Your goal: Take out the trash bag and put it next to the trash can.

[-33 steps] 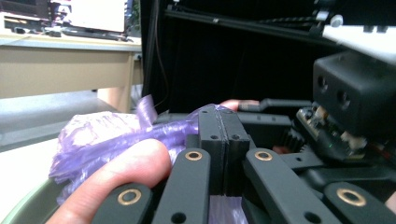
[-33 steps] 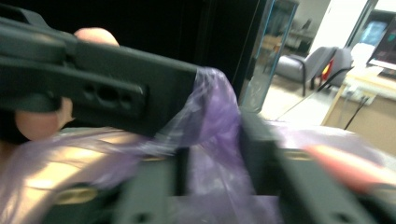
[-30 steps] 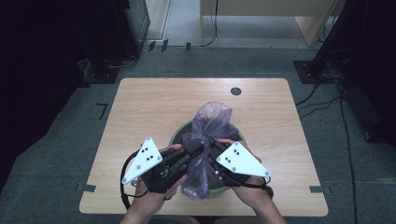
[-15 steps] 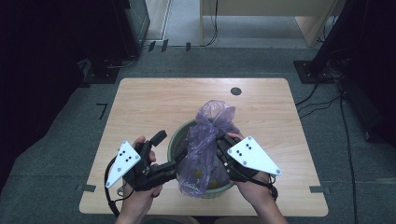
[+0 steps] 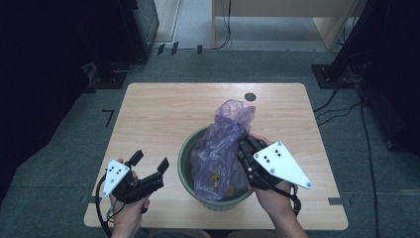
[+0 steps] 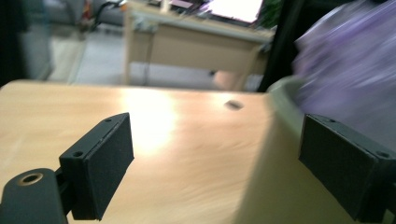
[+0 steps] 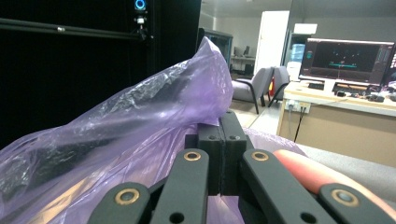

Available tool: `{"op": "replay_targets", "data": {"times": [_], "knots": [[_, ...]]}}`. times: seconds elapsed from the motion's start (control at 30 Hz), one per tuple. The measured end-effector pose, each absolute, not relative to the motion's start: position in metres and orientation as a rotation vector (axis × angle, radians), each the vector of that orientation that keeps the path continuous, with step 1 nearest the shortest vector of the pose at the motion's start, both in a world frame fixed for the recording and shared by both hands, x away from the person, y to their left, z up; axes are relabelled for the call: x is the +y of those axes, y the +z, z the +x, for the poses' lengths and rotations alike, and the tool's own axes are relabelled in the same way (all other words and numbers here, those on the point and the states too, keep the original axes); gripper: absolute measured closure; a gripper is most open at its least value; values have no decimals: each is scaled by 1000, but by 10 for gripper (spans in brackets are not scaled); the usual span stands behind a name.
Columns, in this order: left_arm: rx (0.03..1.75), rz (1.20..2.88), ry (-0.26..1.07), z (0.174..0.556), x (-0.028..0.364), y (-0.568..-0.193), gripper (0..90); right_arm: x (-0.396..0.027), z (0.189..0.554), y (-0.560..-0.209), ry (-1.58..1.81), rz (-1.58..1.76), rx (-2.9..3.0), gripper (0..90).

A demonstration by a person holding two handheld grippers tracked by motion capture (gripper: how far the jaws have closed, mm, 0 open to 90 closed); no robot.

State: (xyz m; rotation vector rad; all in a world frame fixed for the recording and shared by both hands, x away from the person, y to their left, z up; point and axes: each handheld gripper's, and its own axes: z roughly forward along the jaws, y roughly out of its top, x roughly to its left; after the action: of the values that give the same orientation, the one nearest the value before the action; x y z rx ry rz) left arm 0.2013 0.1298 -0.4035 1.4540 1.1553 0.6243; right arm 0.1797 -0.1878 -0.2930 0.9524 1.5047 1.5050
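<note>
Dark floor is surrounding the desk; the right hand-held gripper is pinching the purple bag upright in the green bin, while the left hand-held gripper, jaws just opened and empty, is sitting beside it.

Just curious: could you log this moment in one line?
left gripper: open, just released | right gripper: shut on purple bag | bag in green bin

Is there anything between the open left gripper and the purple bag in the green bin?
Only the bin's own wall. The left gripper, jaws open and empty, sits beside the green bin; its rim stands between the jaws and the purple bag.
</note>
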Motion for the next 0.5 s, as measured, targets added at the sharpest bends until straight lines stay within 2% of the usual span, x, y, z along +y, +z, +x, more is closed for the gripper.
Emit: {"op": "replay_targets", "data": {"times": [0.13, 0.5], "knots": [[1263, 1547, 610, 207, 139, -433, 0, -188, 179, -288, 1510, 944, 1484, 900], [1501, 1777, 718, 223, 164, -498, 0, -189, 178, -279, 1515, 936, 1442, 900]]}}
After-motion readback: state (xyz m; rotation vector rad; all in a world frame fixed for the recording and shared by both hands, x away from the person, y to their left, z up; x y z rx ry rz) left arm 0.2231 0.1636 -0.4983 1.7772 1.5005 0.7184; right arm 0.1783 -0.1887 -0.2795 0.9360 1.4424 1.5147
